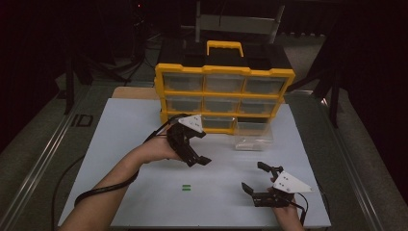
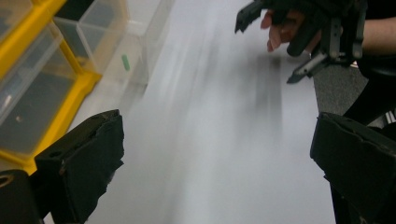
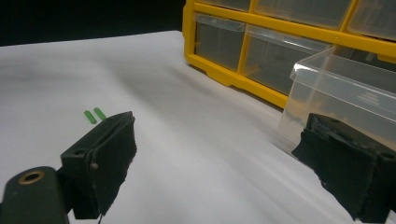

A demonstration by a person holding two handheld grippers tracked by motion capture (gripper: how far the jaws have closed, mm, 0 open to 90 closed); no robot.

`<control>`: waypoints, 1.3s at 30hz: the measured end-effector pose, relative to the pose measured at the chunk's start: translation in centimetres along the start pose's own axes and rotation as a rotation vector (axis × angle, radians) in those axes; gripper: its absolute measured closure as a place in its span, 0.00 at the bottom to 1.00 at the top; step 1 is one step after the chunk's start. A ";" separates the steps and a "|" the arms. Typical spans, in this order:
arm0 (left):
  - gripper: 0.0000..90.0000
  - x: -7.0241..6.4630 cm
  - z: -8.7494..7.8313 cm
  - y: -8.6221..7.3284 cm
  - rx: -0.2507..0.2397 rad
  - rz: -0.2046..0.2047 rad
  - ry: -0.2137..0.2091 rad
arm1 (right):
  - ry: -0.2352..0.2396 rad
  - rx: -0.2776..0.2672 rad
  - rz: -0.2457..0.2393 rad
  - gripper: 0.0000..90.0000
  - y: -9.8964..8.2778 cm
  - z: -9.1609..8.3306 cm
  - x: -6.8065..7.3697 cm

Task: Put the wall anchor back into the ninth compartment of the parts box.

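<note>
A yellow organiser cabinet (image 1: 223, 72) with clear drawers stands at the back of the white table (image 1: 144, 144). One clear drawer (image 1: 253, 136) sits out on the table in front of its lower right corner. Through that drawer's (image 2: 135, 32) wall a small green piece (image 2: 125, 62) shows. Two small green pieces (image 1: 187, 187) lie side by side near the table's front middle. My left gripper (image 1: 204, 148) hovers open left of the drawer, holding nothing. My right gripper (image 1: 252, 175) is open low at the front right, between the green pieces (image 3: 93, 114) and the drawer (image 3: 345, 98).
Dark floor and metal rails surround the table. The cabinet (image 3: 233, 74) closes off the back edge. In the left gripper view the right gripper (image 2: 289, 37) and its hand show farther off. A black cable (image 1: 110, 185) trails from the left gripper along the forearm.
</note>
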State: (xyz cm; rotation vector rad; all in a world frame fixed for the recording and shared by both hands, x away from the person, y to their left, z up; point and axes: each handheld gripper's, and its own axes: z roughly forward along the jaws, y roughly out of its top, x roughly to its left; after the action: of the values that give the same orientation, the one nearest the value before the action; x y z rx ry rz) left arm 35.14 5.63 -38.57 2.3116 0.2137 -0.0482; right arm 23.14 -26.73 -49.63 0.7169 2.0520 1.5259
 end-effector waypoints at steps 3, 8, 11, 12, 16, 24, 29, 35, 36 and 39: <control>0.04 -0.3 -0.1 -1.0 -0.003 -0.010 -0.003 | 0.001 0.000 -0.005 0.11 0.0 0.0 0.0; 0.04 -0.8 0.1 -2.8 -0.003 -0.025 -0.009 | -0.001 -0.001 -0.008 0.11 0.0 0.0 0.1; 0.04 -1.0 0.2 -3.8 0.004 -0.032 -0.015 | 0.001 0.004 -0.007 0.11 0.0 0.1 0.1; 0.04 -1.0 0.2 -4.1 0.004 -0.038 -0.019 | 0.001 0.006 -0.009 0.11 0.0 0.1 0.1; 0.04 -1.3 0.5 -5.3 0.003 -0.052 -0.025 | 0.000 0.005 -0.010 0.11 0.1 0.1 0.1; 0.05 -1.8 1.4 -7.3 0.005 -0.059 -0.036 | 0.002 0.008 -0.010 0.11 0.0 0.2 0.2; 0.06 -1.9 1.7 -8.3 0.000 -0.072 -0.037 | 0.003 0.008 -0.010 0.11 0.1 0.2 0.2; 0.09 -1.9 2.4 -9.8 0.002 -0.086 -0.037 | 0.005 0.011 -0.009 0.11 0.0 0.2 0.2; 0.10 -1.8 2.5 -10.0 0.001 -0.089 -0.038 | 0.004 0.010 -0.011 0.11 0.0 0.2 0.2; 0.14 -1.8 2.8 -10.6 0.003 -0.084 -0.039 | 0.004 0.011 -0.011 0.11 0.0 0.2 0.2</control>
State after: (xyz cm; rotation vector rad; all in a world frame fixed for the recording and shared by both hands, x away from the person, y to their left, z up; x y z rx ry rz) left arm 31.63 10.42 -48.00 2.3016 0.2909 -0.1365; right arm 23.12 -26.39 -49.68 0.7064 2.0654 1.5127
